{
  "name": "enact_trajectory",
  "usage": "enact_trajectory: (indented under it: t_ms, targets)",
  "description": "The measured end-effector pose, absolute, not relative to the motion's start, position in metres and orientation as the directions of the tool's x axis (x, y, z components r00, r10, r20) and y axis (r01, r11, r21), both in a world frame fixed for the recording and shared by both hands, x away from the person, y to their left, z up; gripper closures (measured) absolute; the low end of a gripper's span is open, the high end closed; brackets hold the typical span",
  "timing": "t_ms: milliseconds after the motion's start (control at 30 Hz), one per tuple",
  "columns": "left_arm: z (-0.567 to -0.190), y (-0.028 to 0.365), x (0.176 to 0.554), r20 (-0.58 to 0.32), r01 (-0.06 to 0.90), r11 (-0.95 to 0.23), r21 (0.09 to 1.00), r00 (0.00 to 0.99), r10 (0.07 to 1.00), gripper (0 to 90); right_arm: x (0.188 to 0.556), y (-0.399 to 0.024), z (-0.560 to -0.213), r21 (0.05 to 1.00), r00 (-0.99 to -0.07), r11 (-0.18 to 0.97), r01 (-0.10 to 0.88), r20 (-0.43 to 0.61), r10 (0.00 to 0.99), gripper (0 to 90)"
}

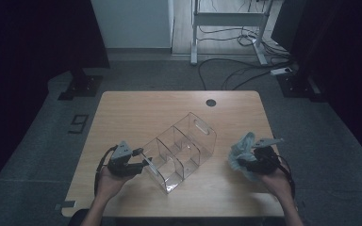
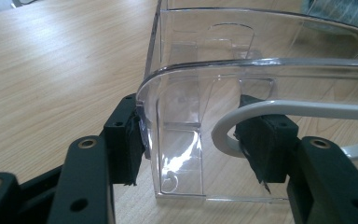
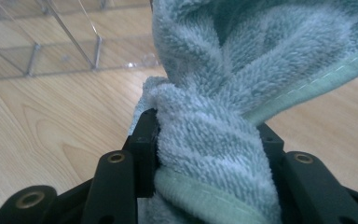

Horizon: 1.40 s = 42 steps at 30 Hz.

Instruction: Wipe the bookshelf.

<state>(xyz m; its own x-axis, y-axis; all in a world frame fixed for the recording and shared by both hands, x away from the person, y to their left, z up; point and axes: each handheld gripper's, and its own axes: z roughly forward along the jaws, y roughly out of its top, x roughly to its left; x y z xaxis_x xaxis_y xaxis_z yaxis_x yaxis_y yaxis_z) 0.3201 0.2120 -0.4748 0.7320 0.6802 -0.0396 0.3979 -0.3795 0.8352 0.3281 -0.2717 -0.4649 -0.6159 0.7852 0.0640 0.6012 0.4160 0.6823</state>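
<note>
Toward the left part of the table's (image 1: 122, 101) front edge, the left gripper (image 1: 143, 162) is clamped on the near end wall of a clear plastic organizer (image 1: 181, 150); in the left gripper view one pad presses the wall's outer face at its corner and the other stands inside the box (image 2: 200, 135), with a white cable (image 2: 279, 112) looping in front. The organizer lies slantwise across the middle of the table, its handled end pointing toward the far right corner. Near the right edge, well apart from the organizer, the right gripper (image 1: 240, 162) pinches a bunched pale green towel (image 1: 242, 148), its jaws closed on the thick cloth (image 3: 214, 140).
</note>
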Motion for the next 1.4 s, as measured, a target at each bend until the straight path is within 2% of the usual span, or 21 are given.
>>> enact_trajectory:
  t_ms: [600, 1400]
  targets:
    - [-0.475, 0.209, 0.318, -0.047, 0.400, -0.377, 0.835, 0.735, 0.676, 44.0, 0.333, -0.256, -0.416, 0.757, -0.649, 0.404, 0.514, 0.036, 0.760, 54.4]
    - [-0.476, 0.208, 0.318, -0.049, 0.398, -0.379, 0.835, 0.741, 0.670, 43.9, 0.360, -0.222, -0.373, 0.783, -0.671, 0.422, 0.458, -0.007, 0.741, 54.3]
